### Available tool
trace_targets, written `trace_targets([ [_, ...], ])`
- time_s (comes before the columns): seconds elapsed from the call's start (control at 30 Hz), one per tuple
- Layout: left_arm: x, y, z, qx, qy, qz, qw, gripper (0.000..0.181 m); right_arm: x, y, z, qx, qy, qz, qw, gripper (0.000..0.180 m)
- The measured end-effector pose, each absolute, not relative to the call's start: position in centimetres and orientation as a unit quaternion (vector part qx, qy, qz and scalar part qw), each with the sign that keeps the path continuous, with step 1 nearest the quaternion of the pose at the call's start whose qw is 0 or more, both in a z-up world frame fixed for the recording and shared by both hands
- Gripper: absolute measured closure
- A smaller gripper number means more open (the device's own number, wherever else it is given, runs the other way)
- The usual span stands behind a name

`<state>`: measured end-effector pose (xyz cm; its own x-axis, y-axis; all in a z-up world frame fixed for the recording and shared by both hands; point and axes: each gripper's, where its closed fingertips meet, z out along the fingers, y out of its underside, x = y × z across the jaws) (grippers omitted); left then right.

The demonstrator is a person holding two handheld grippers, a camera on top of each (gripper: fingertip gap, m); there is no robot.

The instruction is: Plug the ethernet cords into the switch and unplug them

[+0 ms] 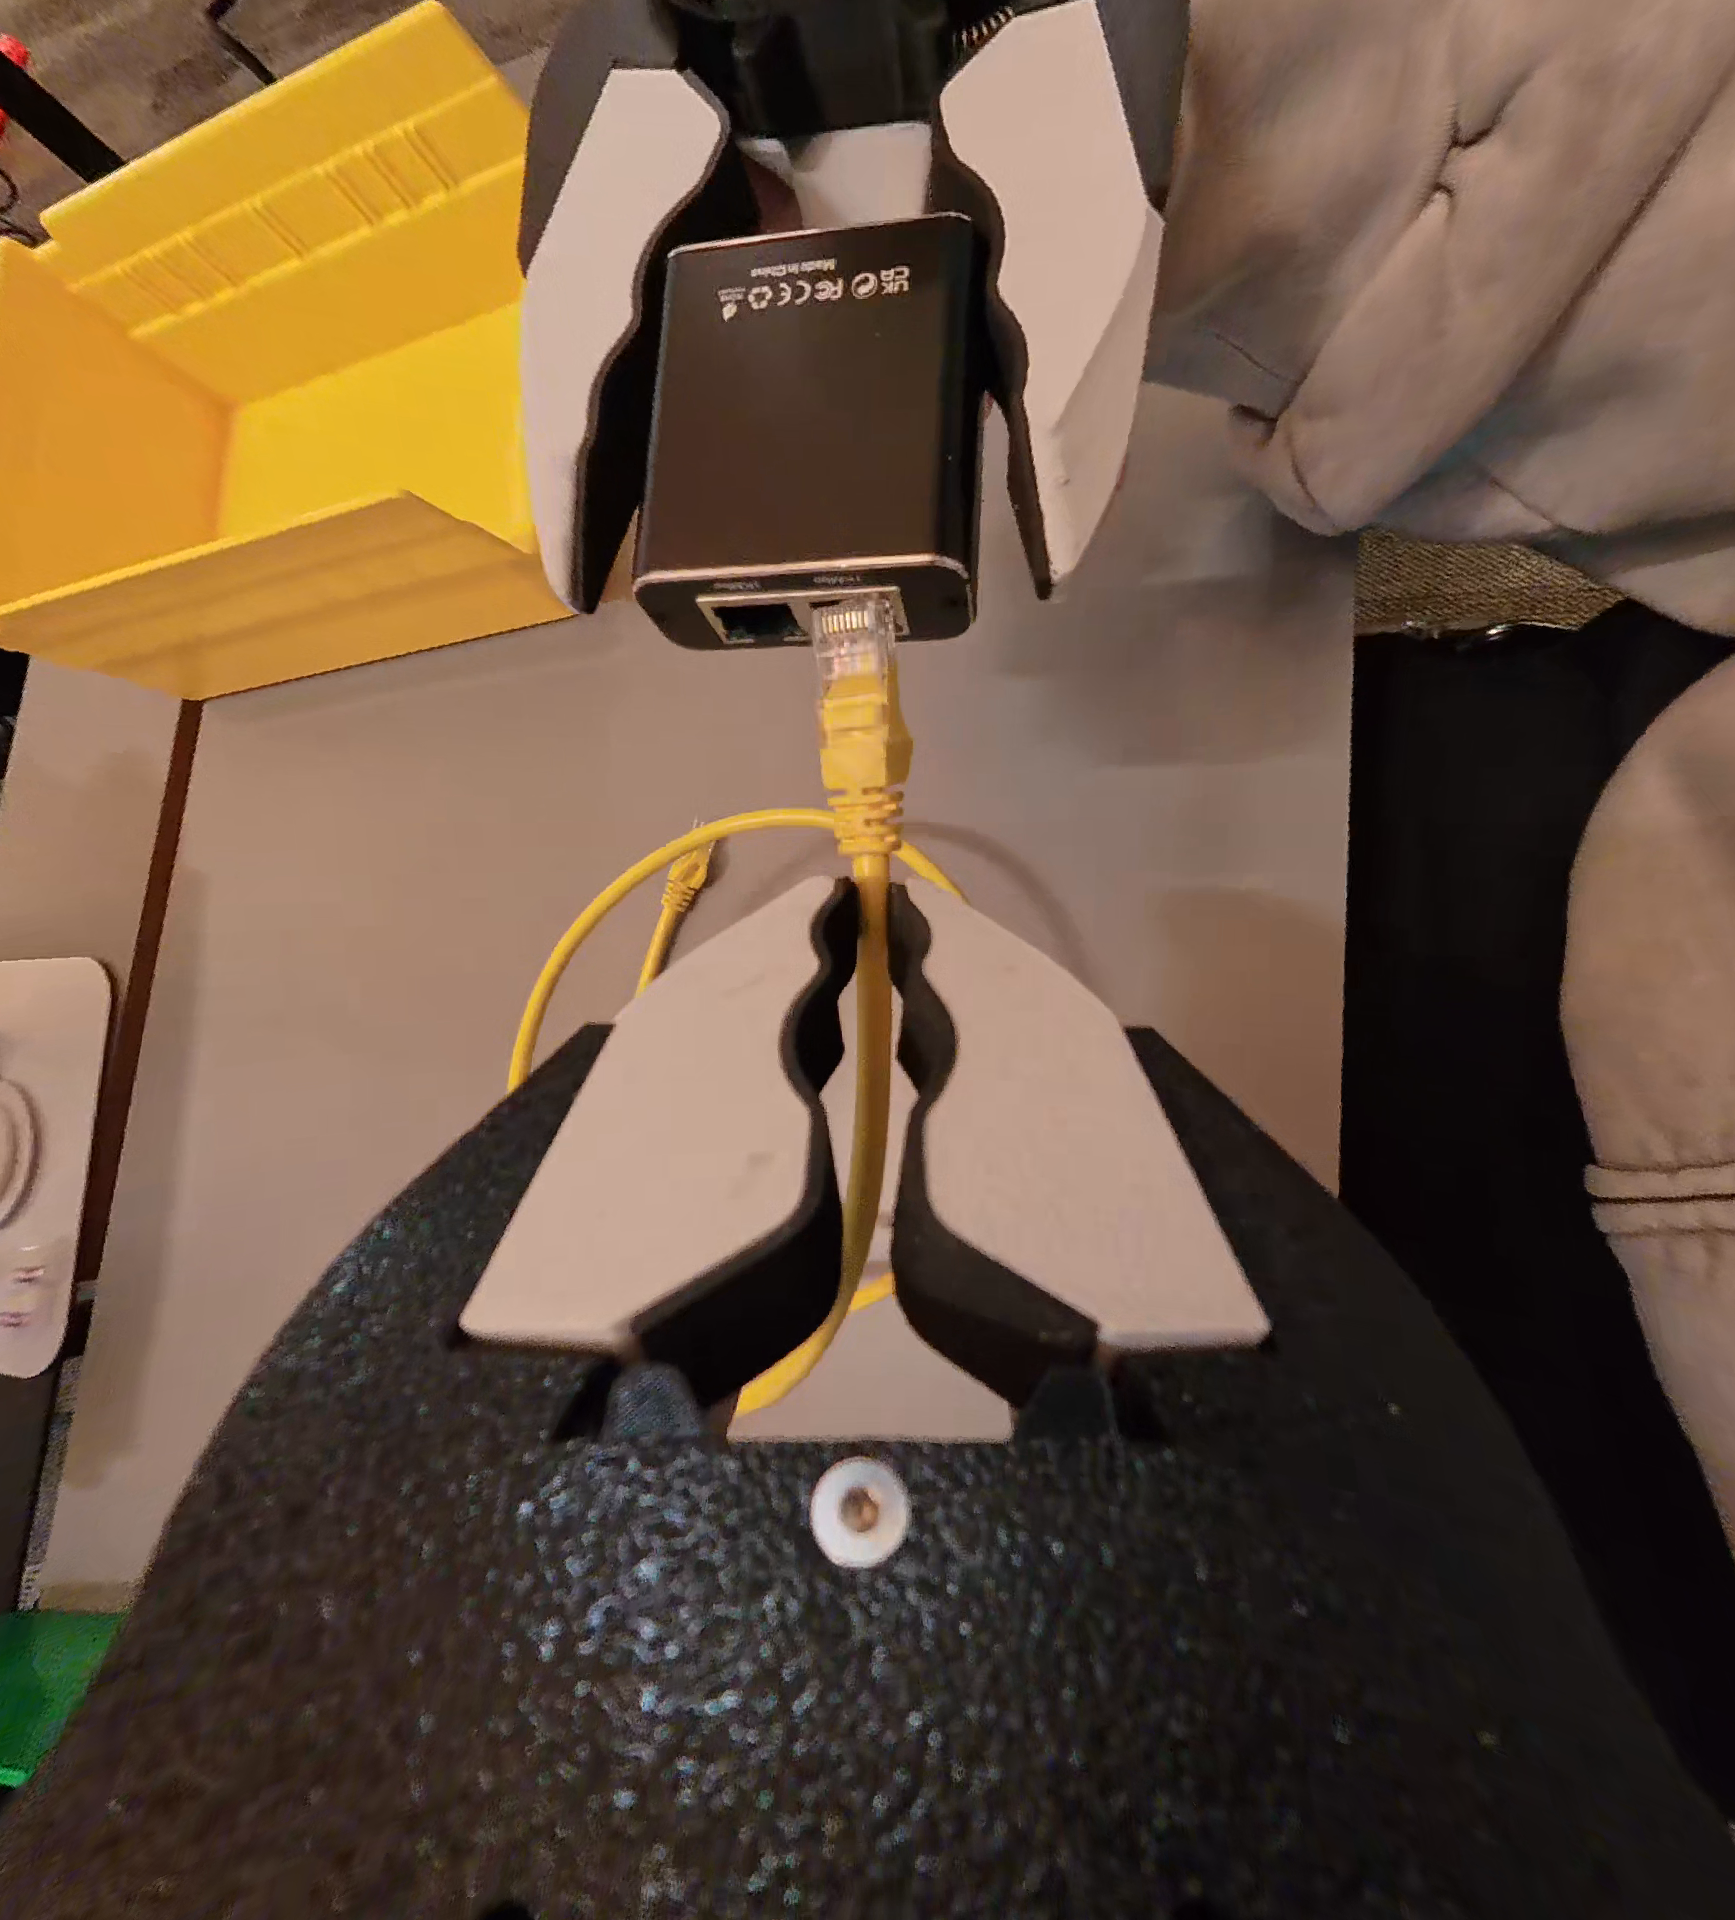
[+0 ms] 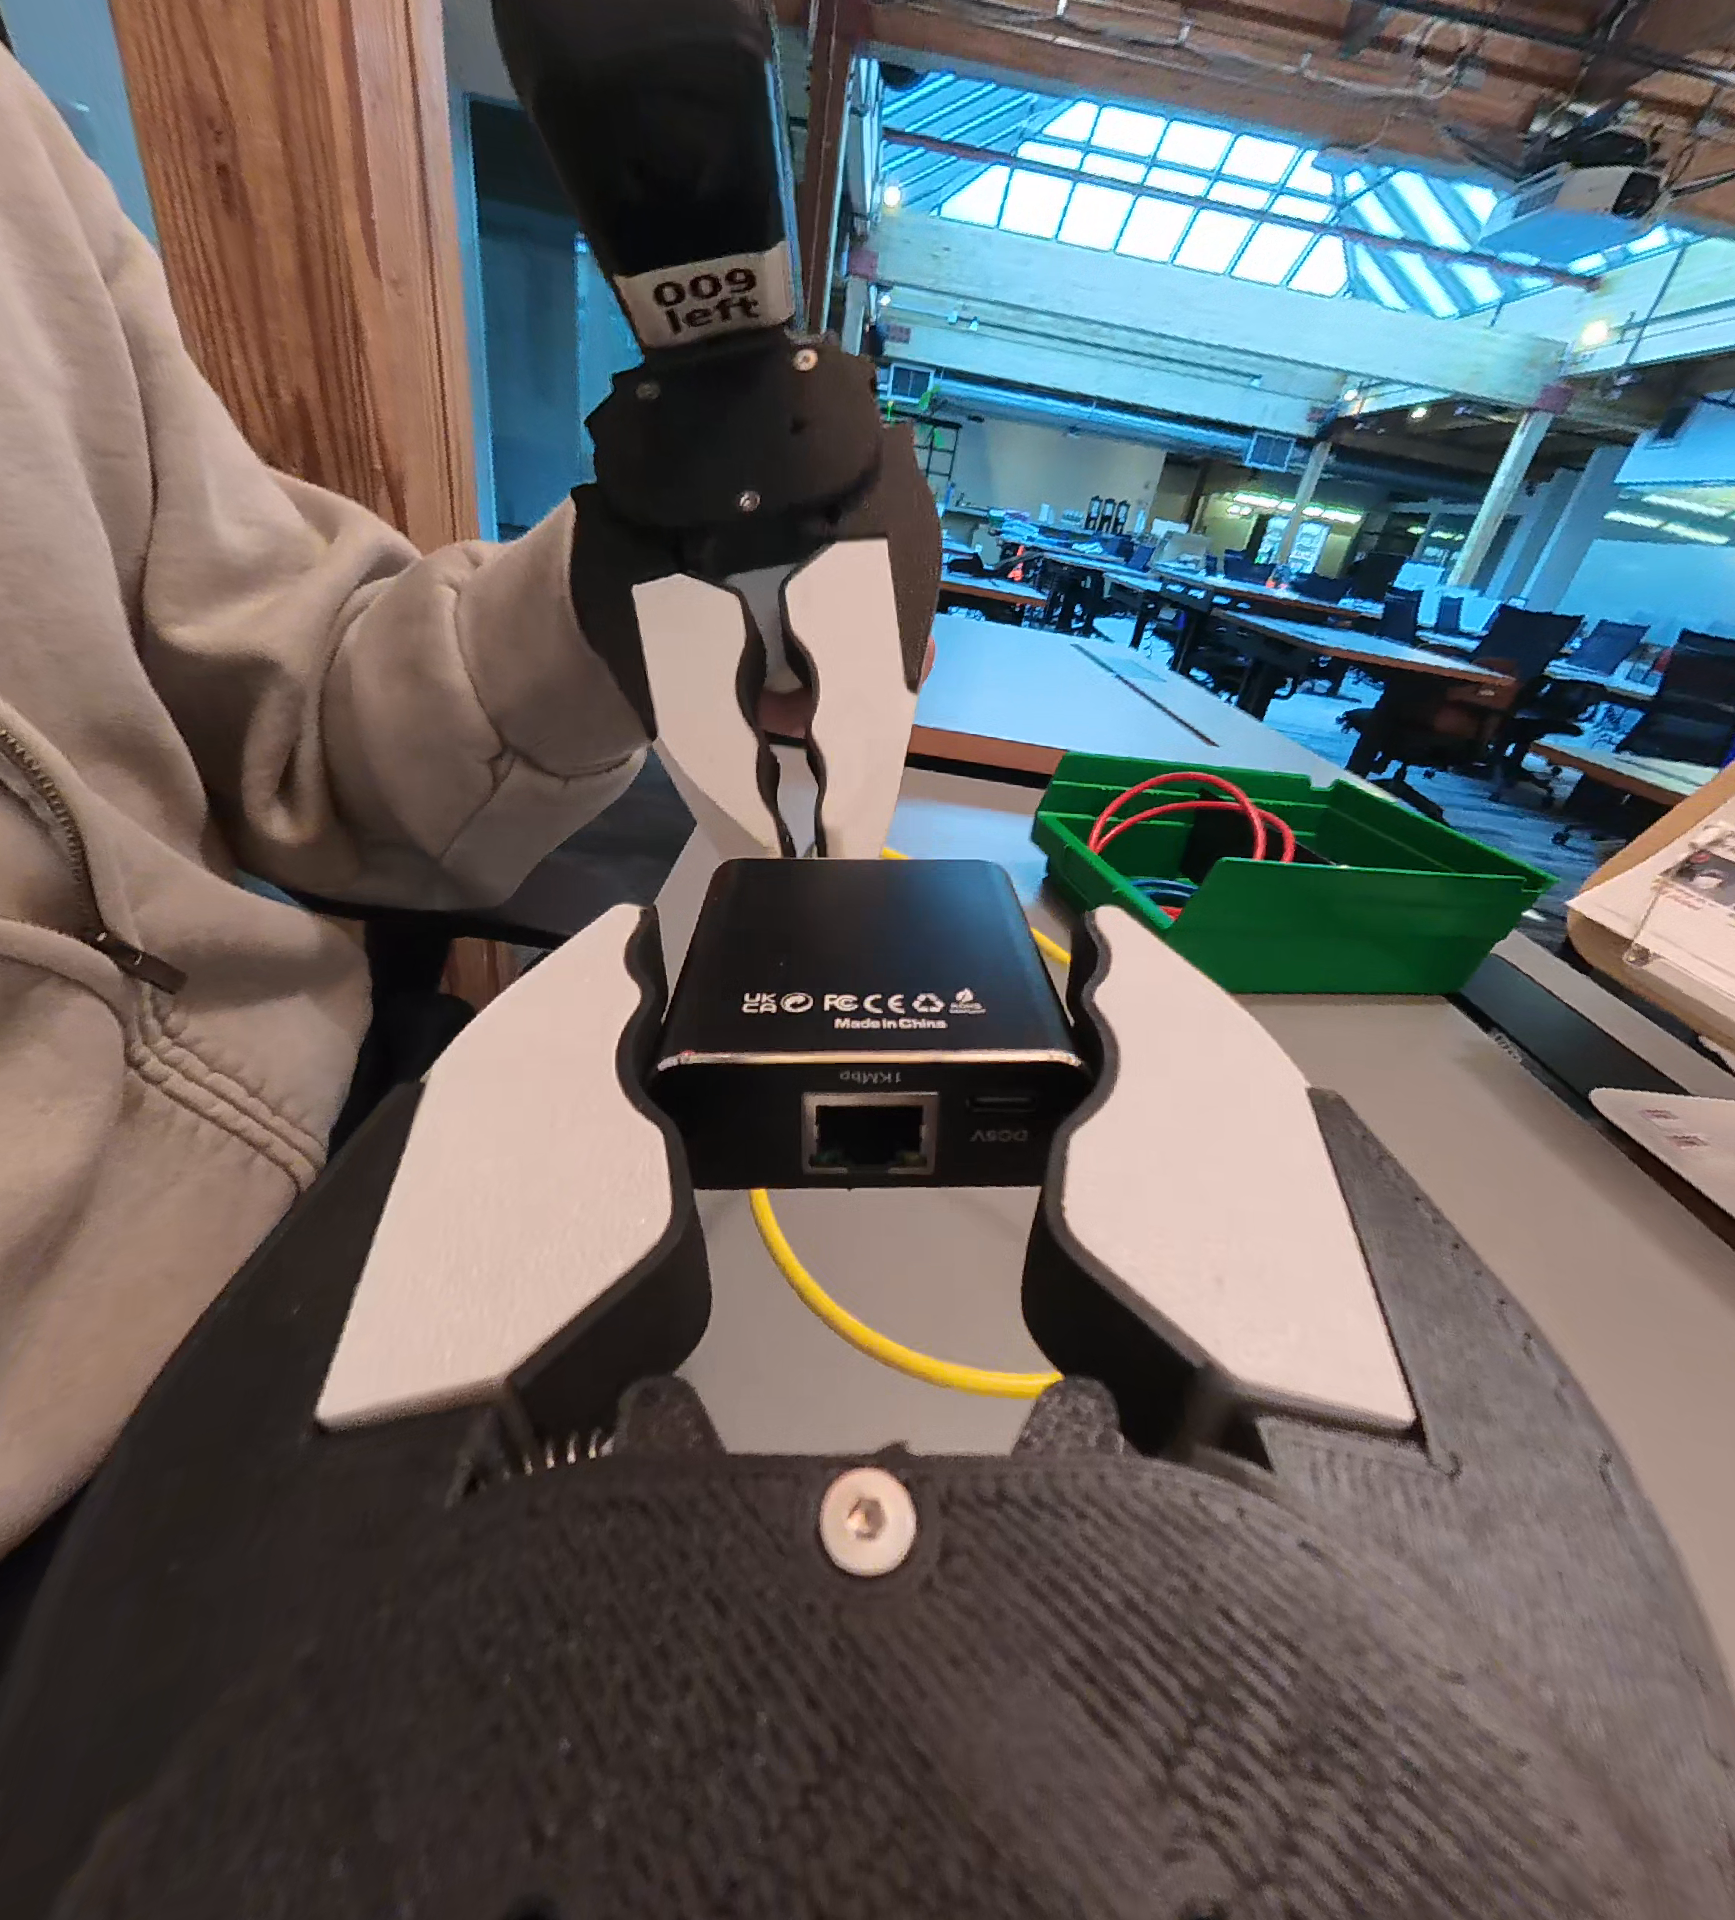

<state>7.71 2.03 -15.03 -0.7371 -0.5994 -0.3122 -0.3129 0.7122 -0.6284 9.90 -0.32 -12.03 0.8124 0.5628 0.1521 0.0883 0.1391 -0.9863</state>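
Note:
My right gripper (image 2: 868, 914) is shut on the sides of a black switch (image 2: 863, 966) and holds it above the grey table (image 1: 406, 883). In the left wrist view the switch (image 1: 811, 416) faces me with two ports. My left gripper (image 1: 868, 883) is shut on a yellow ethernet cord (image 1: 873, 1039) just behind its boot. The clear plug (image 1: 847, 639) has its tip at the mouth of the right port, with most of its body outside. The left port (image 1: 749, 621) is empty. The cord's other plug (image 1: 686, 878) lies on the table. A single port (image 2: 870, 1132) on the switch's opposite end is empty.
A yellow bin (image 1: 250, 416) stands behind the switch. A green bin (image 2: 1289, 904) with red and blue cords sits at the right. A person's beige sleeve (image 1: 1517, 260) is close beside the switch. A clipboard with papers (image 2: 1715, 935) is at the far right. My hands' fingertips stand some 5 cm from each other.

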Motion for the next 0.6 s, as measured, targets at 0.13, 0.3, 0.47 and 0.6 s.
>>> trace_targets([
  [0.13,7.2,2.3,-15.5,-0.248,0.904,-0.253,0.240,0.175,9.7,-0.3,-12.9,-0.656,-0.272,0.149,0.688,0.104],
  [0.3,7.2,2.9,-16.2,-0.248,0.920,-0.204,0.226,0.175,9.5,-0.1,-13.7,-0.680,-0.286,0.129,0.662,0.104],
  [0.47,7.2,3.1,-16.8,-0.241,0.929,-0.166,0.226,0.176,9.7,0.0,-14.0,-0.689,-0.288,0.115,0.655,0.104],
  [0.6,7.4,3.5,-17.3,-0.244,0.933,-0.141,0.223,0.176,9.7,0.2,-14.6,-0.705,-0.292,0.101,0.639,0.104],
])
